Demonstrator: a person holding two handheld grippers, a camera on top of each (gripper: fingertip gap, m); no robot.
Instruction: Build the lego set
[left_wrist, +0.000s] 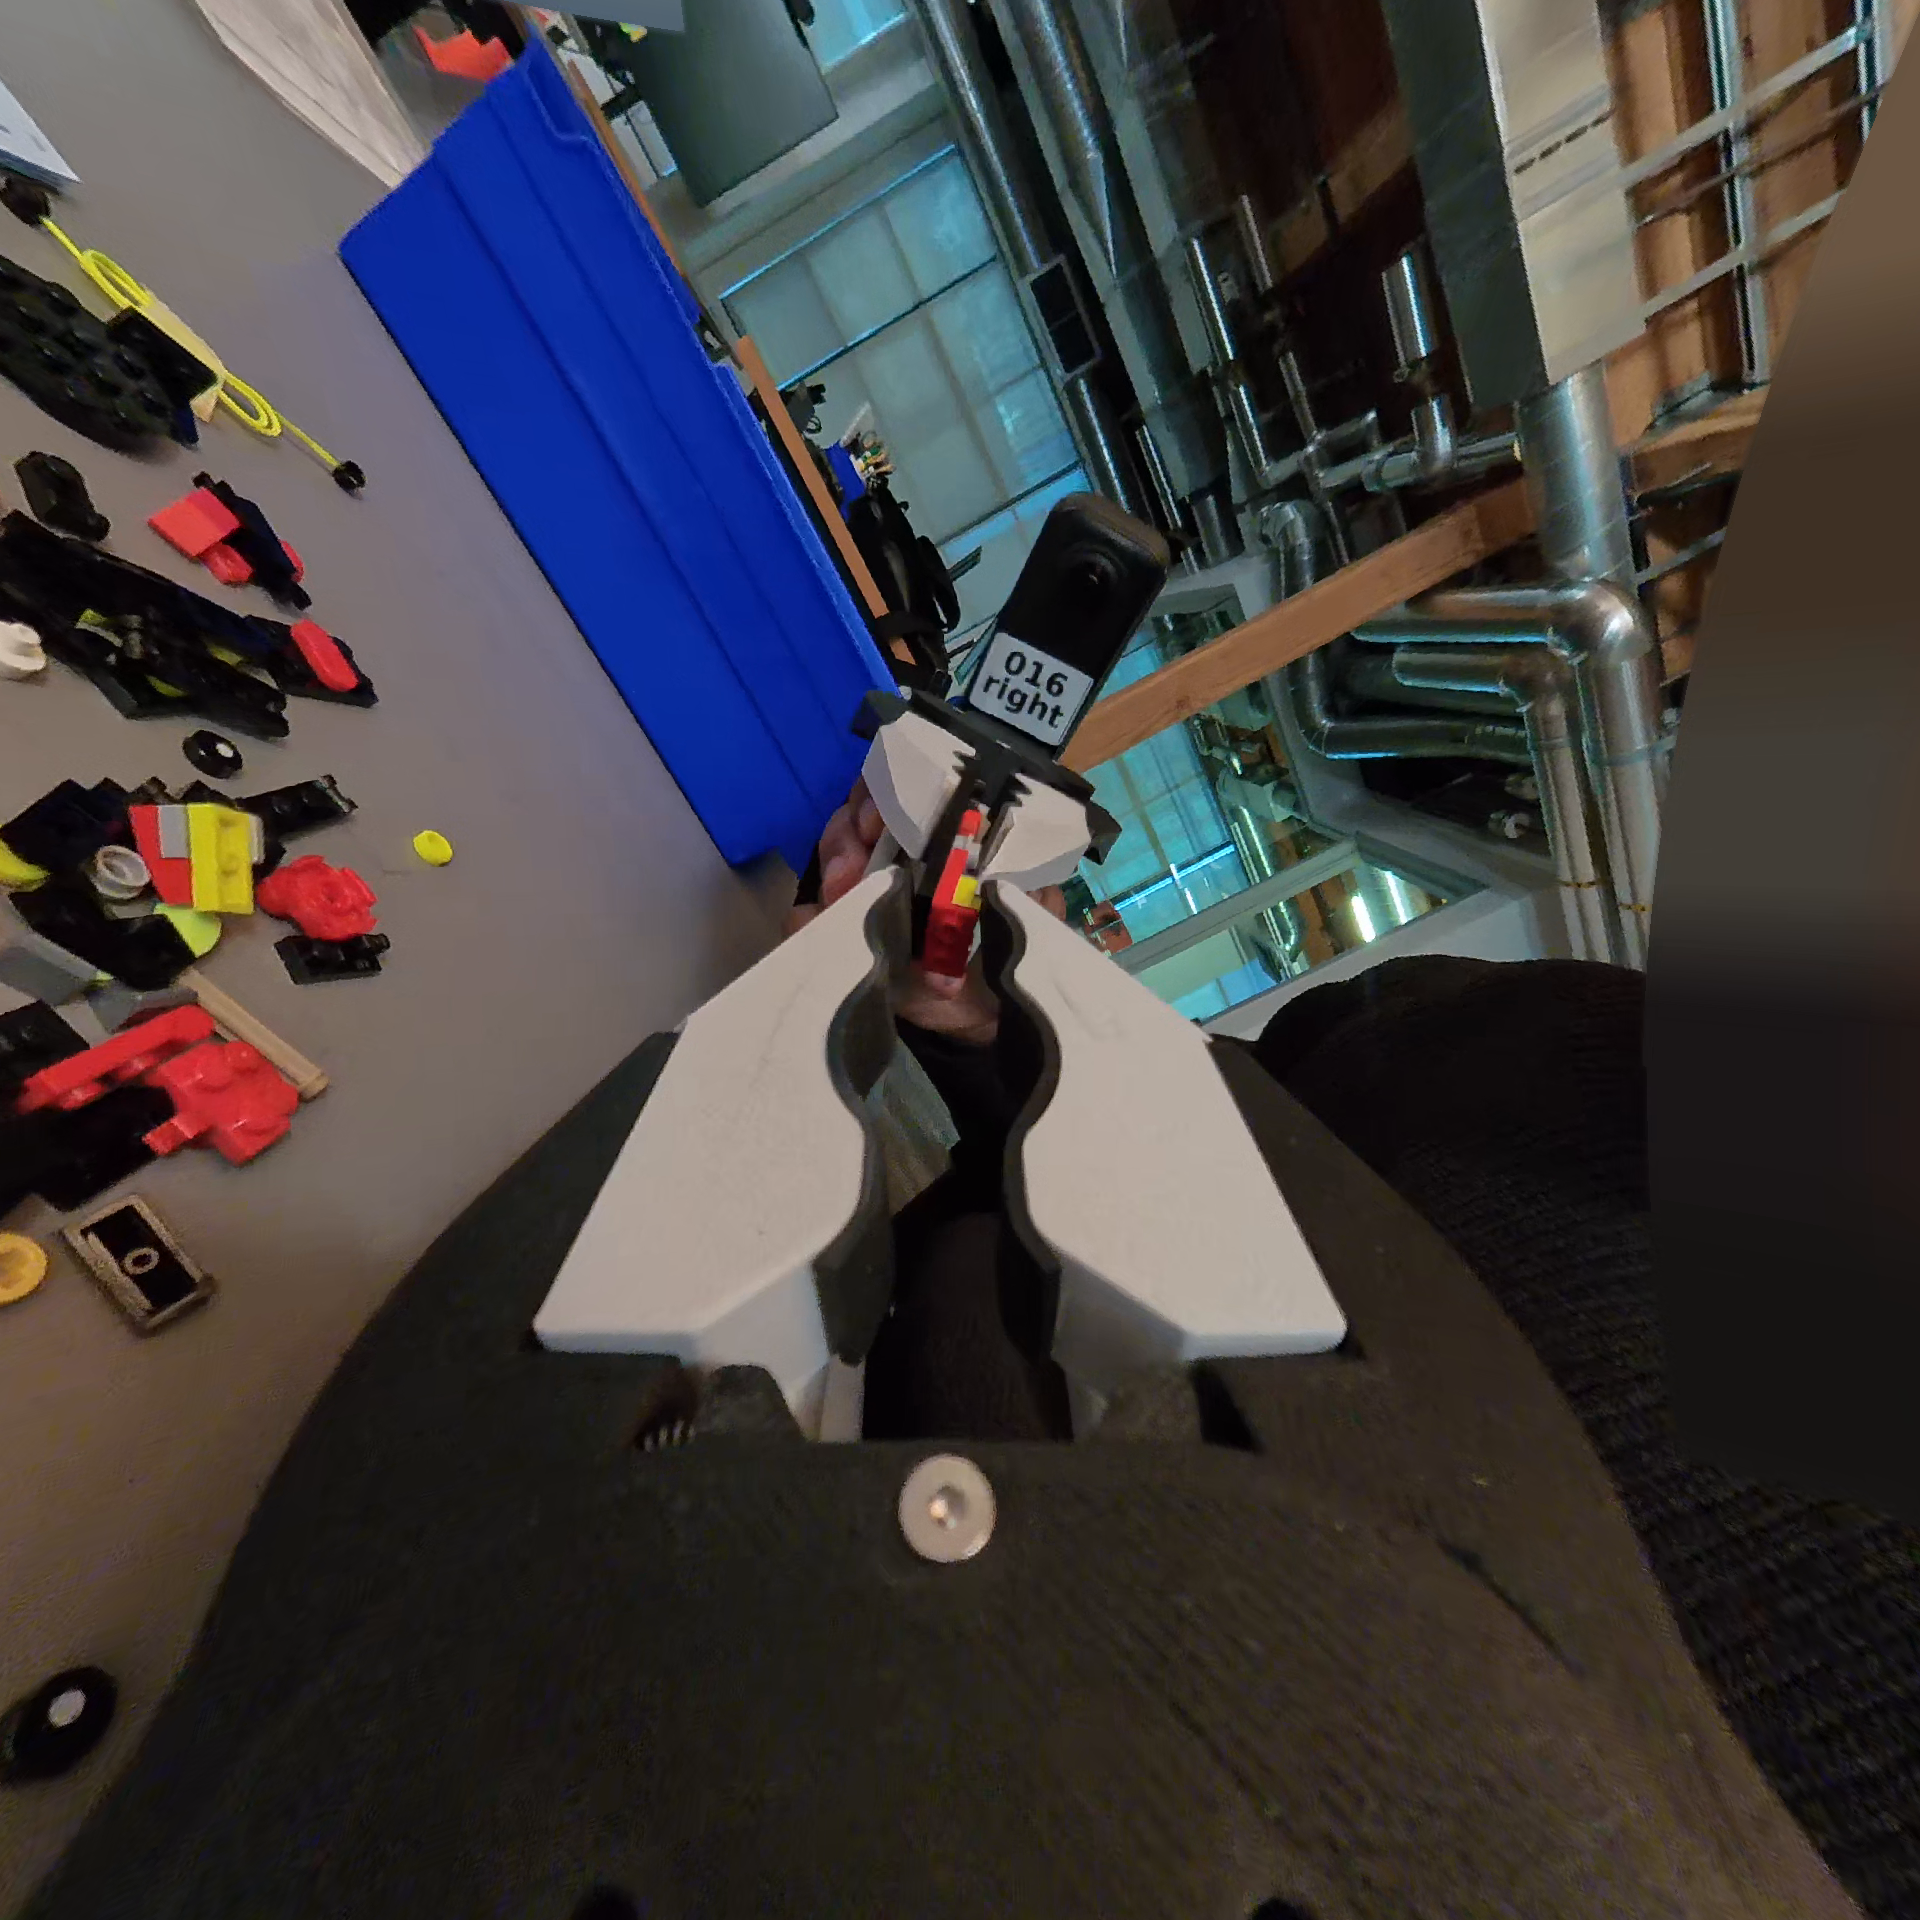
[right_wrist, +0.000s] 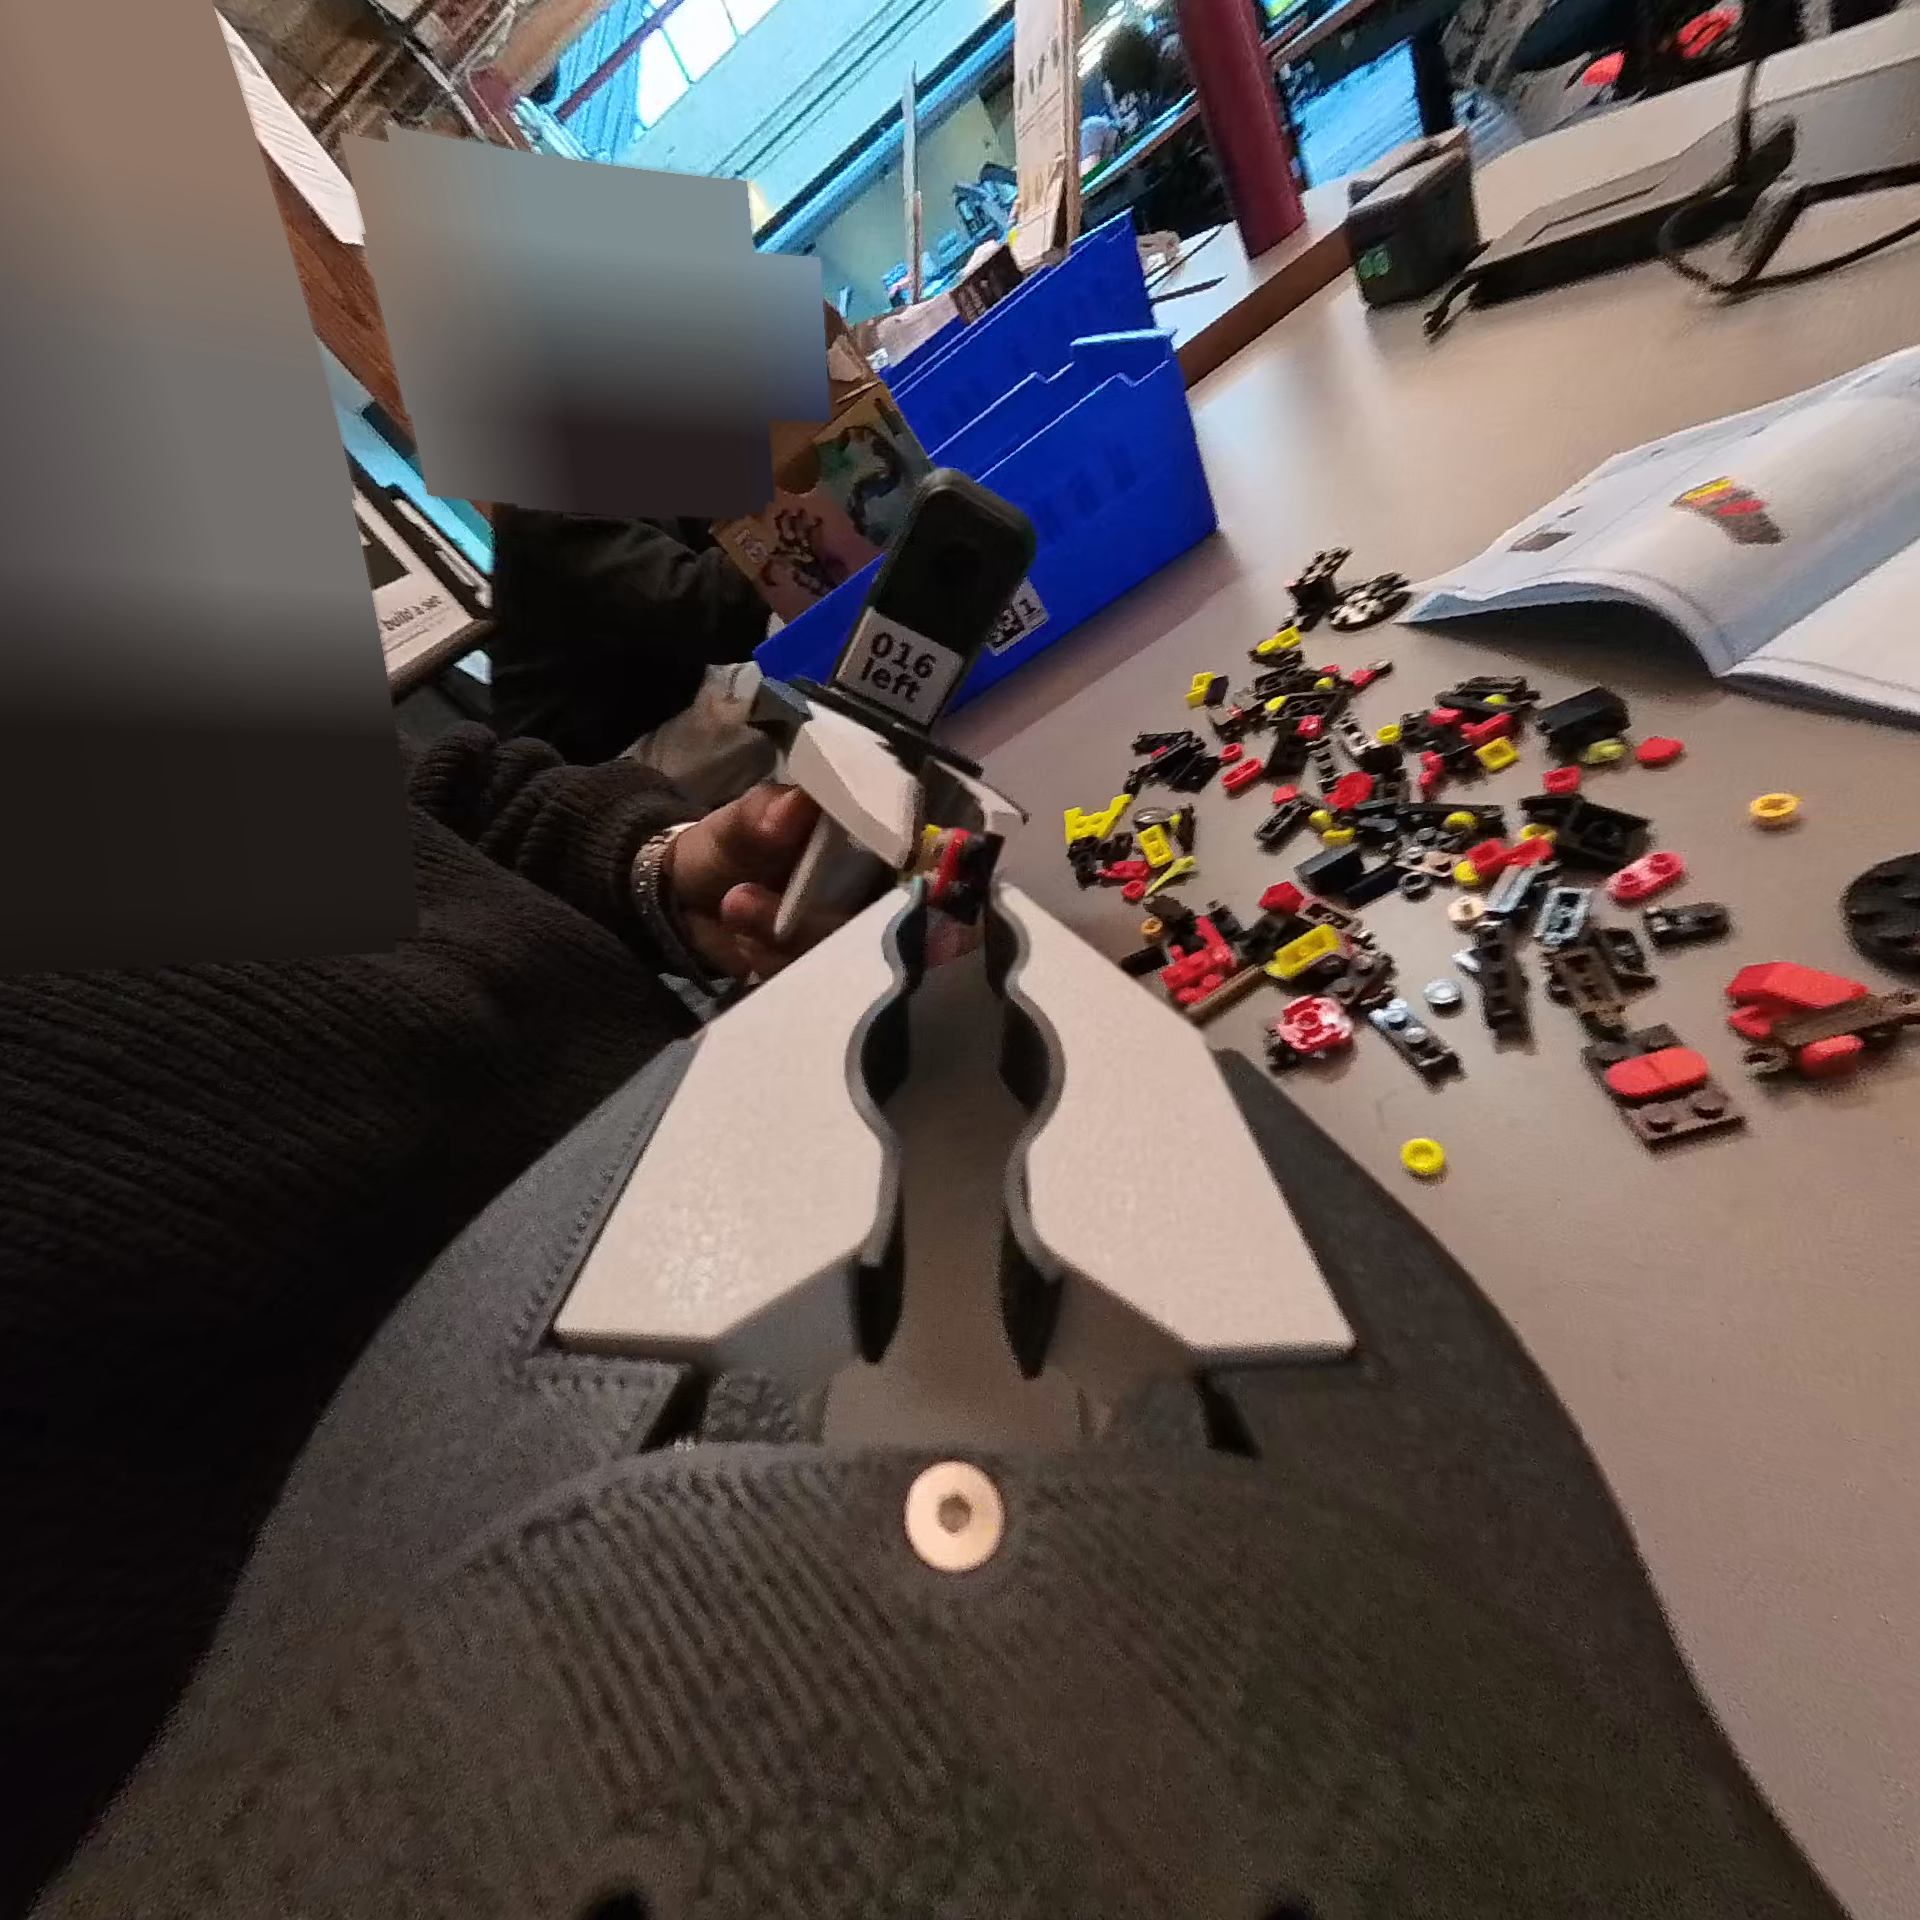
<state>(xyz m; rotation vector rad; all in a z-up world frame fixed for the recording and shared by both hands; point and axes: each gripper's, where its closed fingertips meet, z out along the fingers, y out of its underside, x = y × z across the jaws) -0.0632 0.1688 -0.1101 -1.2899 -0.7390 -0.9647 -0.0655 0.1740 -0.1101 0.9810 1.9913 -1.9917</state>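
A small red, yellow and black lego assembly (left_wrist: 948, 920) is held in the air above the grey table (left_wrist: 499, 987), between the two grippers, which face each other tip to tip. My left gripper (left_wrist: 943, 899) is closed around its near end. My right gripper (left_wrist: 971, 831) clamps its far end. In the right wrist view the assembly (right_wrist: 954, 871) sits between my right gripper's (right_wrist: 954, 902) tips, with the left gripper (right_wrist: 935, 847) just behind it. How the bricks join is hidden by the fingers.
Loose red, black and yellow lego pieces (right_wrist: 1455, 852) are spread over the table (right_wrist: 1558, 1299), and also show in the left wrist view (left_wrist: 197, 862). A blue bin (right_wrist: 1060, 436) stands behind. An open instruction booklet (right_wrist: 1714, 551) lies at the far right. A hand (right_wrist: 748, 862) and dark sleeve are at the left. Less than 4 cm separates the two grippers' tips.
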